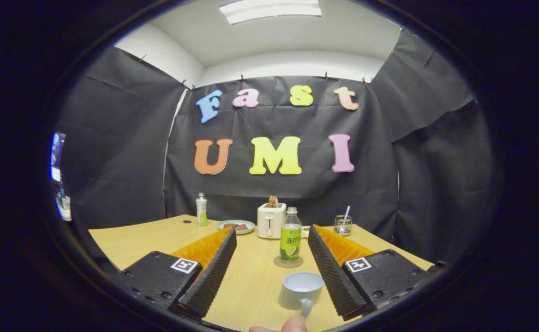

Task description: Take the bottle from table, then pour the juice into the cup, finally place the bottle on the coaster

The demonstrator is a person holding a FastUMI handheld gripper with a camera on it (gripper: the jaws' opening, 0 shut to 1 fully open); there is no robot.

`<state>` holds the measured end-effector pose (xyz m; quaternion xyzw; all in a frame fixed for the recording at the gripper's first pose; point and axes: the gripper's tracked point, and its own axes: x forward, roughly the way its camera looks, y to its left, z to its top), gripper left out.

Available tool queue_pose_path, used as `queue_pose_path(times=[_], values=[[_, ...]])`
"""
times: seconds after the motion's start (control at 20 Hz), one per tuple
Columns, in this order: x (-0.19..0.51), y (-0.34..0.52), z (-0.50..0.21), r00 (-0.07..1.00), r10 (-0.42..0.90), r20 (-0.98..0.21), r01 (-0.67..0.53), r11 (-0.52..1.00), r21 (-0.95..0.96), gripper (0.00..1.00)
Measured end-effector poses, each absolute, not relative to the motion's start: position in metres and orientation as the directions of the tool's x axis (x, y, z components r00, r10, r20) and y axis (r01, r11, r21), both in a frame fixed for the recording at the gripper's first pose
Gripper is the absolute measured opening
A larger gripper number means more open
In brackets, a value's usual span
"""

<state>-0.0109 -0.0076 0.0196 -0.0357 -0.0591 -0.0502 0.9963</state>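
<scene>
The gripper (pixel 272 233) hung above the near part of the desk (pixel 251 276) with its fingers (pixel 212 267) spread wide apart, gripping nothing. The bottle (pixel 290 235) stood upright on the coaster (pixel 288 262), between the two fingers and a little past the desk's middle, touching neither of them. It was a small clear bottle with a pale cap, a narrow neck and a green label wrapped round its lower body, with a cut lime pictured near the bottom. The coaster was a thin round disc, showing as a rim around the bottle's base.

The cup (pixel 301 289) sat nearer than the bottle, close to the near edge of the desk and just inside the right finger. It was a pale, squat mug with its handle turned toward the near edge. Whether it held any liquid could not be told. A fingertip (pixel 290 325) of a person showed at the near edge, just below the handle.

Toward the far edge of the desk stood a white toaster (pixel 271 220) with something brown sticking out of its top, just behind the bottle. Left of it lay a plate (pixel 236 226) with dark food on it, and further left a second bottle (pixel 201 210) with a green lower half. Near the far right corner stood a glass (pixel 343 224) with a straw in it.
</scene>
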Motion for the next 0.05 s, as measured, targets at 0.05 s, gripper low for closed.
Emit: queue_pose_path(times=[0.05], values=[[-0.0086,-0.0012,0.0173,0.989,-0.086,0.12,0.095,0.993,-0.067,1.0]])
